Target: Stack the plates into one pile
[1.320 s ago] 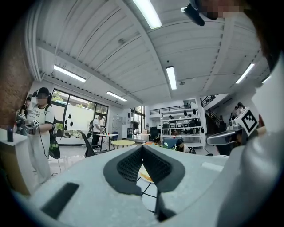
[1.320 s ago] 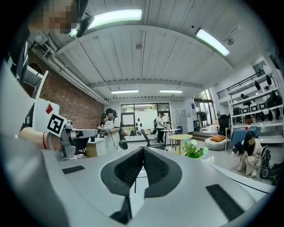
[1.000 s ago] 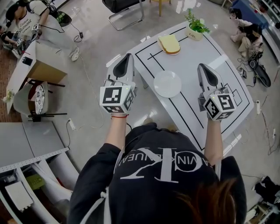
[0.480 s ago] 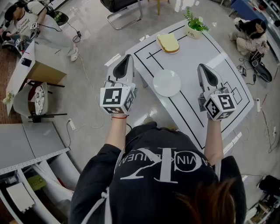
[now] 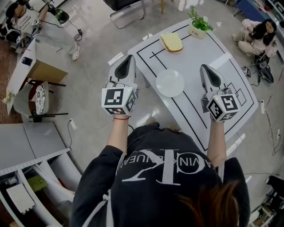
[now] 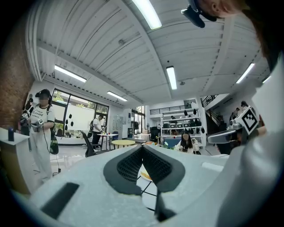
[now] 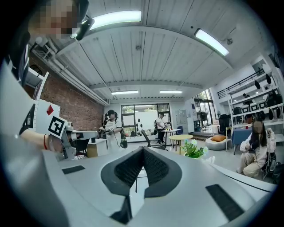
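A round white plate (image 5: 170, 83) lies near the middle of the white table (image 5: 195, 53) with black lines. A yellow, squarish plate (image 5: 171, 43) lies at the table's far side. My left gripper (image 5: 130, 57) is held level beside the table's left corner, left of the white plate, with its jaws shut and nothing in them. My right gripper (image 5: 203, 67) hovers over the table to the right of the white plate, also shut and holding nothing. In the left gripper view the shut jaws (image 6: 142, 147) hide most of the table. The right gripper view shows its shut jaws (image 7: 143, 149).
A small potted plant (image 5: 198, 24) stands at the table's far corner, also seen in the right gripper view (image 7: 194, 150). A chair (image 5: 126, 11) stands beyond the table. People sit on the floor at the far right (image 5: 259, 37) and far left (image 5: 26, 22). Cables trail across the floor.
Both grippers and both plates stay where they were. Only the people in the background shift a little.
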`<move>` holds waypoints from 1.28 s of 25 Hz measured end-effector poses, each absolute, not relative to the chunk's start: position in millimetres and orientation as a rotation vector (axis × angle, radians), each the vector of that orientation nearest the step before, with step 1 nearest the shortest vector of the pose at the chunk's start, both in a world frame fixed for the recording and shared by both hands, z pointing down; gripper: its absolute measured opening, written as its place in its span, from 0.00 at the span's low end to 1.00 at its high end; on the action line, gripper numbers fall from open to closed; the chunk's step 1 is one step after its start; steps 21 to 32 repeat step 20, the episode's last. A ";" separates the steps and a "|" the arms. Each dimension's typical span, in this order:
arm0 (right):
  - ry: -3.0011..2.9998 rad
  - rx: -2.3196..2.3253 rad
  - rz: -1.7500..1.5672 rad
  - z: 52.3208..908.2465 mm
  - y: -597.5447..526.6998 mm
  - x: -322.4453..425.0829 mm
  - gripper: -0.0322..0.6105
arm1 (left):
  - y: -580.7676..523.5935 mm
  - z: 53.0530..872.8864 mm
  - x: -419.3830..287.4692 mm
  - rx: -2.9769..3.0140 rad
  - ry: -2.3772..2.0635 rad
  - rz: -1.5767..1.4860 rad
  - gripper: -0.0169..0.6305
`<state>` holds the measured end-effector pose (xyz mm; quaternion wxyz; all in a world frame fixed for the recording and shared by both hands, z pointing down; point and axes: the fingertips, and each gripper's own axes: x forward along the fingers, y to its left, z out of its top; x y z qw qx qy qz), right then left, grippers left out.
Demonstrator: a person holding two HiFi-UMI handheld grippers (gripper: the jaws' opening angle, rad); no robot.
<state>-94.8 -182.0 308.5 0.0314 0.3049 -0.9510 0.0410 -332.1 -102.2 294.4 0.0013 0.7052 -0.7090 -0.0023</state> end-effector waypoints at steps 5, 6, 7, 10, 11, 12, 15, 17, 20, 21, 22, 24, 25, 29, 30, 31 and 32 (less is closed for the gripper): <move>-2.933 0.941 0.128 309.3 -183.7 -94.3 0.05 | -104.4 296.5 -331.2 2.212 -2.220 0.001 0.04; -2.934 0.942 0.129 310.0 -184.6 -94.4 0.05 | -105.6 297.2 -331.0 2.213 -2.219 0.004 0.04; -2.934 0.942 0.129 310.8 -185.3 -94.7 0.05 | -106.6 298.1 -330.9 2.214 -2.218 0.007 0.04; -2.935 0.943 0.131 311.3 -186.0 -95.3 0.05 | -107.6 299.5 -331.1 2.213 -2.217 0.013 0.04; -2.934 0.945 0.132 310.9 -185.9 -95.4 0.05 | -107.3 299.2 -331.5 2.213 -2.217 0.013 0.04; -2.934 0.946 0.132 310.5 -185.7 -95.6 0.05 | -107.0 298.7 -332.0 2.213 -2.217 0.012 0.04; -2.935 0.945 0.134 310.0 -185.8 -96.7 0.05 | -107.2 298.3 -333.3 2.209 -2.216 0.016 0.04; -2.936 0.943 0.139 311.3 -187.2 -97.3 0.05 | -108.5 299.7 -333.3 2.208 -2.216 0.020 0.04; -2.938 0.938 0.143 314.8 -189.3 -97.9 0.05 | -110.4 303.0 -332.8 2.204 -2.217 0.023 0.04; -2.938 0.938 0.143 314.8 -189.3 -97.9 0.05 | -110.4 303.0 -332.8 2.204 -2.217 0.023 0.04; -2.938 0.938 0.143 314.8 -189.3 -97.9 0.05 | -110.4 303.0 -332.8 2.204 -2.217 0.023 0.04; -2.938 0.938 0.143 314.8 -189.3 -97.9 0.05 | -110.4 303.0 -332.8 2.204 -2.217 0.023 0.04; -2.938 0.938 0.143 314.8 -189.3 -97.9 0.05 | -110.4 303.0 -332.8 2.204 -2.217 0.023 0.04; -2.938 0.938 0.143 314.8 -189.3 -97.9 0.05 | -110.4 303.0 -332.8 2.204 -2.217 0.023 0.04; -2.938 0.938 0.143 314.8 -189.3 -97.9 0.05 | -110.4 303.0 -332.8 2.204 -2.217 0.023 0.04; -2.938 0.938 0.143 314.8 -189.3 -97.9 0.05 | -110.4 303.0 -332.8 2.204 -2.217 0.023 0.04; -2.938 0.938 0.143 314.8 -189.3 -97.9 0.05 | -110.4 303.0 -332.8 2.204 -2.217 0.023 0.04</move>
